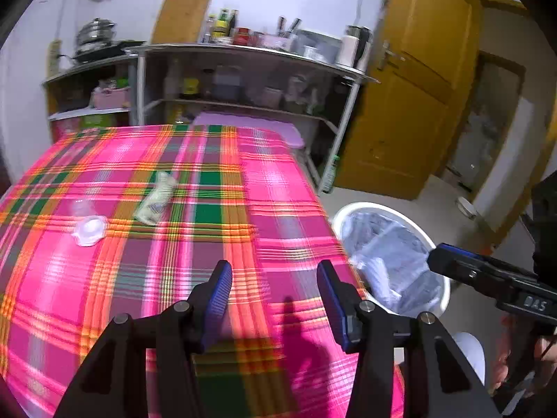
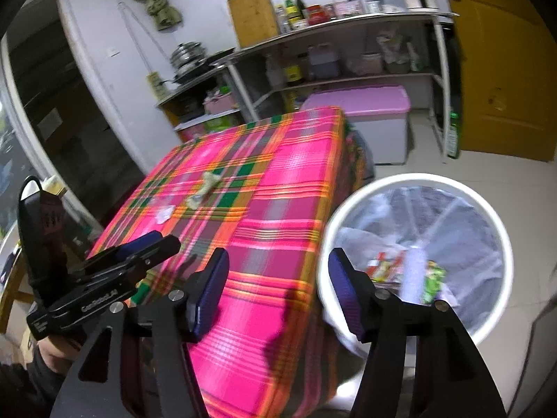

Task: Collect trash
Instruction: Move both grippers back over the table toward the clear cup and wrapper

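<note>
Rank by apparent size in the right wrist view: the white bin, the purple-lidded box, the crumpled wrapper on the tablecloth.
1. White bin, though nearness to the camera enlarges it.
2. Purple-lidded box.
3. Crumpled wrapper, clearly smallest.

The labels on the shelf bottles [image 1: 222, 24] are blurred beyond reading. The crumpled wrapper [image 1: 155, 196] on the counter [image 1: 271, 188] is smeared. The bin [image 2: 487, 209] contents are partly hidden at lower right.
</note>
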{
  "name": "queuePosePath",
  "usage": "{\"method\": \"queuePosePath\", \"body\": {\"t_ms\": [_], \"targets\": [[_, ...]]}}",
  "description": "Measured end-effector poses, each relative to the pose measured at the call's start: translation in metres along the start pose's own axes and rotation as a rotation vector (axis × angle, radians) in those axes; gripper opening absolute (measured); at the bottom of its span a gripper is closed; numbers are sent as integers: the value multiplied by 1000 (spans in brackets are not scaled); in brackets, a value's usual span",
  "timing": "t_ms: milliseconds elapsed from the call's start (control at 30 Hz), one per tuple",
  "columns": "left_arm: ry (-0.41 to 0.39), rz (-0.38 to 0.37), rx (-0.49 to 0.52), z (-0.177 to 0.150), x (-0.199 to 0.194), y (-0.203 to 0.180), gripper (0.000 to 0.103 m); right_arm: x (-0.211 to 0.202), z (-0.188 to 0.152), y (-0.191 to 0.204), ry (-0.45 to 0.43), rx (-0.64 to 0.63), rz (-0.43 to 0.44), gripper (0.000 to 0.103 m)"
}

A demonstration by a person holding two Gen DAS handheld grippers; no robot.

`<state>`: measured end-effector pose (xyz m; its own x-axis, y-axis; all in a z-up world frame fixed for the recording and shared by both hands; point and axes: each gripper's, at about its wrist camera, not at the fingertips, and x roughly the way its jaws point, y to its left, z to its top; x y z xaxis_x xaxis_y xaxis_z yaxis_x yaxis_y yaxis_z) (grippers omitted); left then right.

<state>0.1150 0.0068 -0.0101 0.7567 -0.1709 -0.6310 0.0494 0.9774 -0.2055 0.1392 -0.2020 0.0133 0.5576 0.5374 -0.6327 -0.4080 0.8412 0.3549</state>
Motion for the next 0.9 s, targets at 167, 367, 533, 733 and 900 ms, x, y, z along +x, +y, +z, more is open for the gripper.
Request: {"method": "queuePosePath", "body": {"t_ms": [167,367,533,733,900], "targets": [[-24,77,-51,-2,-12,33,50,13,6,27,11,-58,26,60],[-42,133,-97,-1,-23,71,50,24,15,57,-18,-143,62,63],[-49,142,-127,-2,-29,92,50,43,22,76,10,-155,96,63],[-56,157,-151,-1,-33,115,50,66,31,98,31,-198,69,63],[-67,165,-182,1,-36,132,50,94,40,105,77,-180,58,63]]}}
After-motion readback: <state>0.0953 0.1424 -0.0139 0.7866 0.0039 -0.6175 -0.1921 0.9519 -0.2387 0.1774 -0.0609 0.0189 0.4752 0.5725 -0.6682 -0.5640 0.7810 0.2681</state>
